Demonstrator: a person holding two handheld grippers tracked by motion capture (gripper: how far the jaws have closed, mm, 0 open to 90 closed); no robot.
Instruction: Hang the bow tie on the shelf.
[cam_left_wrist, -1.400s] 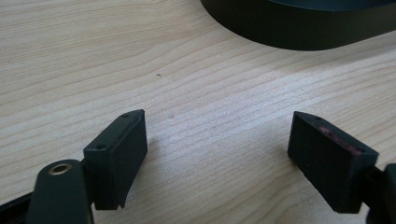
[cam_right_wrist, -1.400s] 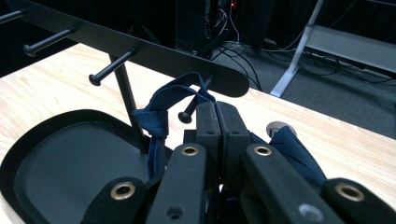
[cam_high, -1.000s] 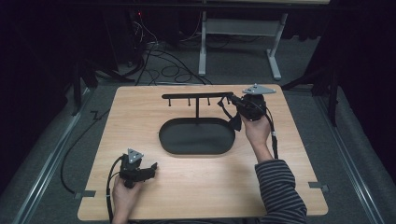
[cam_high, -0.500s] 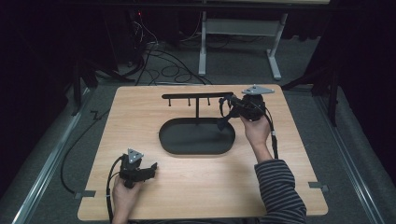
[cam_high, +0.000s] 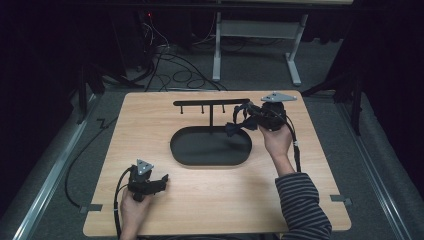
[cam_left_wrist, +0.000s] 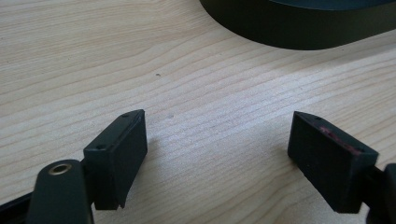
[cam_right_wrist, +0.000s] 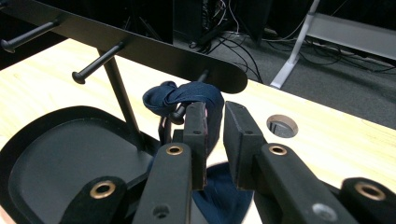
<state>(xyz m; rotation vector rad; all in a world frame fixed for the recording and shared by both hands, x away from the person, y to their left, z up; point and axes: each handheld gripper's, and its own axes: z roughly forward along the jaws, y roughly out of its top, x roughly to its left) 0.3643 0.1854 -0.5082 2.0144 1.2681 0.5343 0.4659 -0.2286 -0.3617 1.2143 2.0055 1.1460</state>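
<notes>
A dark blue fabric loop (cam_right_wrist: 194, 100) drapes over the end peg of a black metal T-shaped hanger stand (cam_high: 210, 103) rising from an oval black tray (cam_high: 210, 148) on the pale wooden bench (cam_high: 215, 200). The right hand-held gripper (cam_right_wrist: 214, 135) has its jaws nearly closed beside the cloth; whether it pinches it, I cannot tell. A tug could slip the loop off the peg. The left hand-held gripper (cam_left_wrist: 231, 149) rests low near the bench's front edge, jaws spread wide, holding nothing
</notes>
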